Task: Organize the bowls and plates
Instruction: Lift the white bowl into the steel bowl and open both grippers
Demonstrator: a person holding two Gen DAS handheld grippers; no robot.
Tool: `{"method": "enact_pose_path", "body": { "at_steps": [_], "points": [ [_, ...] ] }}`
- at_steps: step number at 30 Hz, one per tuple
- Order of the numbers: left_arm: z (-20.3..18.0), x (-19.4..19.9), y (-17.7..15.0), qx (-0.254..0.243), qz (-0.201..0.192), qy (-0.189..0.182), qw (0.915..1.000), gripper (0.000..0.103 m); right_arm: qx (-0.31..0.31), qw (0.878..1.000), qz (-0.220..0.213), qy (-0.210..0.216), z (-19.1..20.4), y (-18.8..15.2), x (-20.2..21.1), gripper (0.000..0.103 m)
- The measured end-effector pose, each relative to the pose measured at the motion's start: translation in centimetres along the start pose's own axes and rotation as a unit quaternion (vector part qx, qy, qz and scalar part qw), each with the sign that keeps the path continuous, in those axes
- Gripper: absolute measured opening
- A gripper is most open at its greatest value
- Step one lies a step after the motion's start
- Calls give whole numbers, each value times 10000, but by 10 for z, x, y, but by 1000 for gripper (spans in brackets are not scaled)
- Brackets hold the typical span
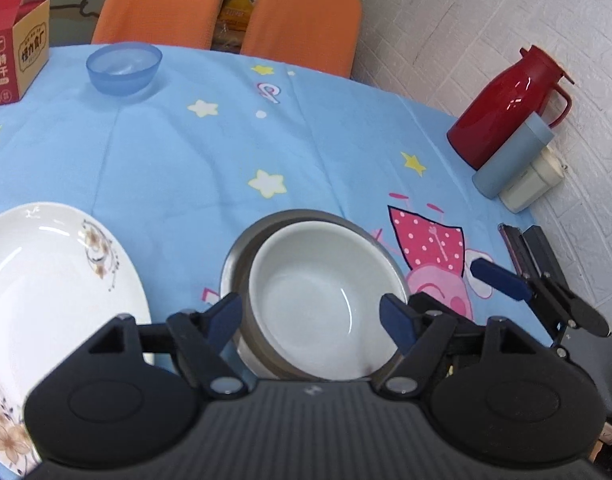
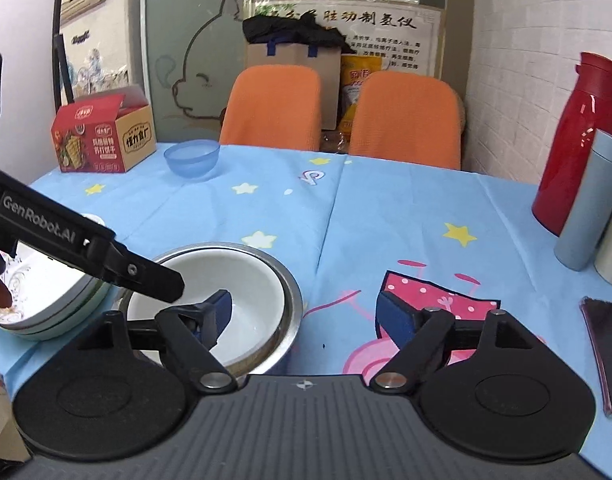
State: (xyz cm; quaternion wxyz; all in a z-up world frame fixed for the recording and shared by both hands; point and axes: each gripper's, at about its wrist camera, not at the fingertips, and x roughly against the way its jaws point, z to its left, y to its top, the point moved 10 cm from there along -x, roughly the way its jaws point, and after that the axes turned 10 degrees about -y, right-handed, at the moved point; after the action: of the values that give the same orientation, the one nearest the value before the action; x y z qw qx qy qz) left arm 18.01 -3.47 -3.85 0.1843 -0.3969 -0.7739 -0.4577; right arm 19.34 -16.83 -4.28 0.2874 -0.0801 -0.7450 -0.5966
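A white bowl [image 1: 306, 296] sits nested inside a steel bowl [image 1: 236, 256] near the table's front edge; both show in the right wrist view, white bowl [image 2: 250, 300] and steel bowl [image 2: 294, 292]. My left gripper [image 1: 312, 316] is open and empty, its fingers either side of the white bowl just above it. My right gripper [image 2: 304, 314] is open and empty, beside the bowls on their right. A floral white plate [image 1: 46, 280] lies left of the bowls, on top of other plates [image 2: 54, 308]. A blue translucent bowl [image 1: 124, 68] stands at the far side of the table.
A red biscuit box [image 2: 102, 140] stands at the far left. A red thermos [image 2: 578, 148], a grey-blue cup [image 2: 586, 204] and a cream cup [image 1: 530, 182] stand at the right edge. A phone [image 2: 610, 352] lies front right. Two orange chairs [image 2: 274, 108] stand behind.
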Motion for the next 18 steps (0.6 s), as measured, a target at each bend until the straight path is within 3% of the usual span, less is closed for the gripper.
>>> {"method": "enact_pose_path", "body": {
  "at_steps": [3, 4, 5, 9, 18],
  "points": [
    [5, 18, 1, 118, -377, -15, 9992, 83, -547, 9985, -77, 31, -6, -13, 13, 103],
    [8, 24, 1, 135, -509, 23, 9986, 89, -736, 9972, -86, 47, -7, -19, 17, 103],
    [10, 28, 1, 148, -612, 85, 9980, 102, -887, 9960, -81, 65, -6, -24, 20, 103],
    [23, 41, 2, -27, -916, 538, 9943, 101, -1172, 9929, 53, 189, 1, -39, 22, 103],
    [46, 64, 8, -94, -1261, 1026, 9867, 101, -1181, 9924, 253, 250, 13, -44, 18, 103]
  ]
}}
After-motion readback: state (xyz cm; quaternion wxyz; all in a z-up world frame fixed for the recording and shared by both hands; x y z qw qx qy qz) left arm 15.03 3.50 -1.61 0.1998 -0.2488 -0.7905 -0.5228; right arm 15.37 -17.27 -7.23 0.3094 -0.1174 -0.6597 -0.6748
